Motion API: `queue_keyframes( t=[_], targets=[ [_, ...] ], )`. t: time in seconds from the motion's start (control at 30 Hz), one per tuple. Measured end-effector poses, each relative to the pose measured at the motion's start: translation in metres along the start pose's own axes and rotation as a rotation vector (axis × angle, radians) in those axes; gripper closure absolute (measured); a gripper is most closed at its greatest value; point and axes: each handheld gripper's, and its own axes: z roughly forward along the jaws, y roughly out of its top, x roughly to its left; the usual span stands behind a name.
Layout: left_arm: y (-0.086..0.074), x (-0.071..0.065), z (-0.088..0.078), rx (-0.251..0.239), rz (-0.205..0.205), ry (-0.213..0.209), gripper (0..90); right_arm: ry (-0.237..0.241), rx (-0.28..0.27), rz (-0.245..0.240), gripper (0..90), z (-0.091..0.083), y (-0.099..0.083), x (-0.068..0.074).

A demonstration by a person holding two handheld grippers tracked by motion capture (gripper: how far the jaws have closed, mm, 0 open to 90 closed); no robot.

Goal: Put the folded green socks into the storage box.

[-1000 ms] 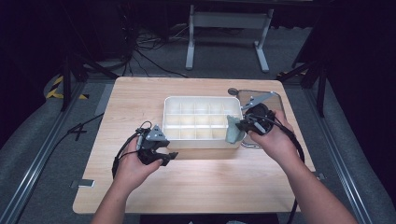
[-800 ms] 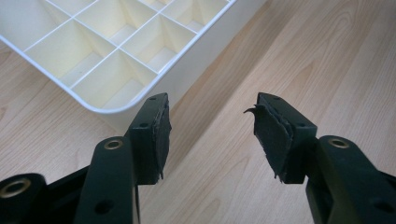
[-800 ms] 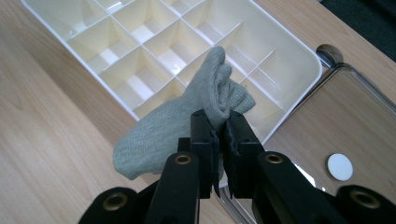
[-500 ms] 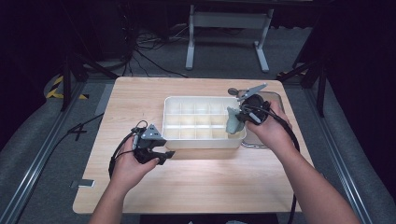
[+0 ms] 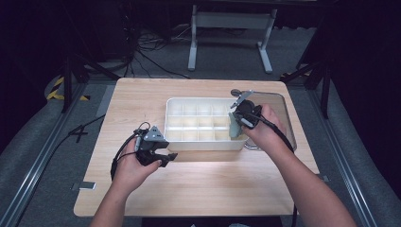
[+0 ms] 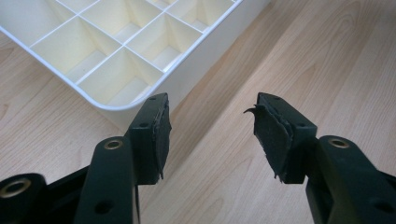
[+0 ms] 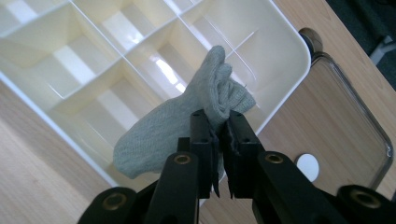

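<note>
Left tongs point(image 5: 171, 156) open and empty, parked near tabletop's point(image 5: 198, 189) front-left, probably to steady white divided tray point(image 5: 176, 101). Farther right, right tongs point(image 7: 218, 128) clamped on grey sock point(image 7: 163, 135), held over tray's right-end compartment, likely for dropping in. No readable labels or writing

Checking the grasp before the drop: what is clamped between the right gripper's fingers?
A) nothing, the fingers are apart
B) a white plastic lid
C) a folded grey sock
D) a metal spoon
C: in the right gripper view the right gripper has its fingers pressed on a folded grey sock, held over the white divided box.
</note>
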Motion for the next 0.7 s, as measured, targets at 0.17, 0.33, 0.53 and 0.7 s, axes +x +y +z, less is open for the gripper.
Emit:
queue_keyframes(
  t=[0.17,0.33,0.53,0.7],
  targets=[
    [0.0,0.0,0.001,0.003,-0.002,-0.001,46.6,-0.026,0.051,-0.044,83.1,0.013,0.0,0.005],
    [0.0,0.0,0.0,-0.001,-0.004,0.001,46.6,-0.005,0.083,-0.057,83.1,0.022,-0.004,0.01],
    [0.0,-0.001,0.001,0.007,0.003,-0.002,46.6,0.038,0.118,-0.038,83.3,0.03,-0.007,0.013],
    [0.0,-0.001,0.002,0.007,0.003,-0.005,46.7,0.086,0.143,-0.019,83.5,0.035,-0.007,0.014]
  ],
)
